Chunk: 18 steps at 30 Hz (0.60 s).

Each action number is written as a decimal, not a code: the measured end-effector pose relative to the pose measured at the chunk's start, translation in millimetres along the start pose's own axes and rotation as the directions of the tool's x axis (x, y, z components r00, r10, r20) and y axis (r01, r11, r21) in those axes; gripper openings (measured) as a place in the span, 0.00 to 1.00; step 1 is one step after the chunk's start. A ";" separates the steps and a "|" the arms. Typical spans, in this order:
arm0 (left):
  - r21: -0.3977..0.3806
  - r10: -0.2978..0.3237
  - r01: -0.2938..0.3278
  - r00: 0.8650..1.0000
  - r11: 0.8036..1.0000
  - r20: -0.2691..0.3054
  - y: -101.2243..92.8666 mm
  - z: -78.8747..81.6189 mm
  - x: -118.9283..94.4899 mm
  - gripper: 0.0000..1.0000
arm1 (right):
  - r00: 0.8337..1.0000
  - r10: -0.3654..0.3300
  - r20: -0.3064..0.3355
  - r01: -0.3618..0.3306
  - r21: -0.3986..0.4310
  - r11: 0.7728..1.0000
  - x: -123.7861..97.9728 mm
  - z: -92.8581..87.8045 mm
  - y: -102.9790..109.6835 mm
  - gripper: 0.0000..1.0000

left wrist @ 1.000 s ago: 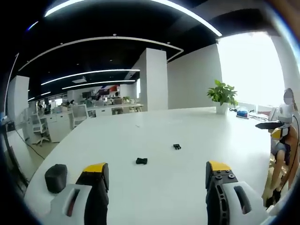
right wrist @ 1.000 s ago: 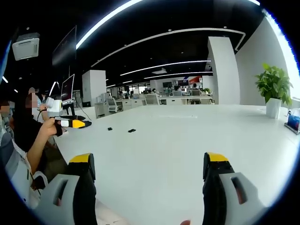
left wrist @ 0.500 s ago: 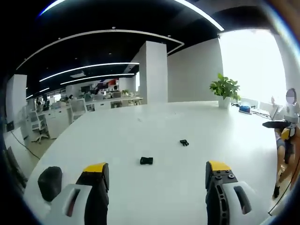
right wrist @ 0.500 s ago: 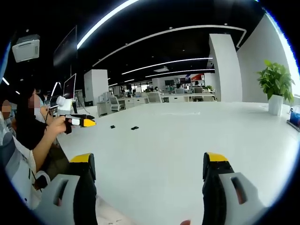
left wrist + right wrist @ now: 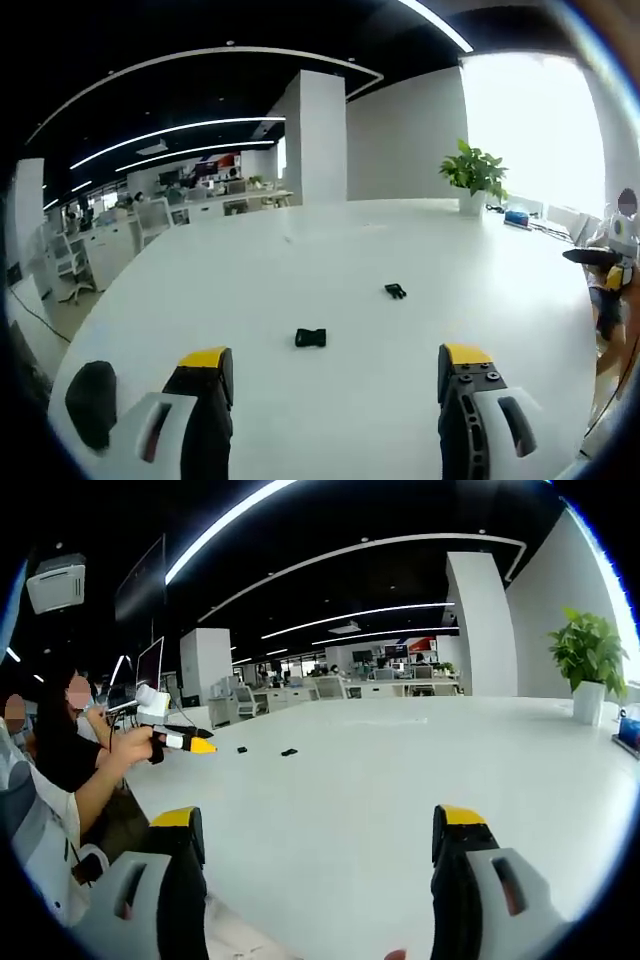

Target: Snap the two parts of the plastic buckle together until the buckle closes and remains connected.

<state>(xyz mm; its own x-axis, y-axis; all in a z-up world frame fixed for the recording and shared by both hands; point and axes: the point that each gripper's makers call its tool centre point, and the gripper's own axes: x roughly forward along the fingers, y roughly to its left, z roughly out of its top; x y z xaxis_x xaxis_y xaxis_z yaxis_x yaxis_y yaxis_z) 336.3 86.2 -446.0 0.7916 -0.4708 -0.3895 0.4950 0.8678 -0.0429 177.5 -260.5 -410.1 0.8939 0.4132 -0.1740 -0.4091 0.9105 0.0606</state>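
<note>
Large white table with a dark grey object at its near left edge. Far right: potted green plant in a white pot. Beyond: white square column, office desks and chairs.

Both buckle parts too small to tell apart.
</note>
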 end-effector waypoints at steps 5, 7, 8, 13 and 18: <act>0.001 0.003 -0.003 1.000 1.000 -0.025 4.4 -2.2 10.7 0.84 | 1.000 0.001 -0.005 -0.001 0.000 1.000 -1.1 0.1 1.4 0.94; 0.001 0.002 -0.002 1.000 1.000 -0.032 5.1 -2.4 14.0 0.84 | 1.000 0.001 -0.004 -0.001 -0.001 1.000 -1.4 0.6 1.5 0.94; 0.000 -0.001 0.001 1.000 1.000 -0.030 5.0 -2.0 15.5 0.84 | 1.000 0.002 -0.003 -0.002 0.000 1.000 -1.5 0.5 1.6 0.94; -0.013 -0.016 0.015 0.999 1.000 -0.037 3.9 -1.8 23.3 0.83 | 1.000 0.000 -0.008 0.000 0.001 1.000 -1.6 -1.0 1.1 0.94; -0.026 0.002 -0.003 0.999 1.000 -0.044 9.2 -3.8 31.3 0.80 | 1.000 0.002 -0.011 -0.002 -0.005 1.000 -2.3 -0.2 1.1 0.94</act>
<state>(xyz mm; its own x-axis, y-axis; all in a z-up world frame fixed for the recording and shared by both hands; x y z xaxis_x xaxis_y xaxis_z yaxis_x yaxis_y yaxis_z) 364.2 80.1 -462.0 0.7761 -0.4617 -0.4296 0.4830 0.8732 -0.0659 175.0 -260.4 -409.9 0.8911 0.4144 -0.1852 -0.4113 0.9097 0.0563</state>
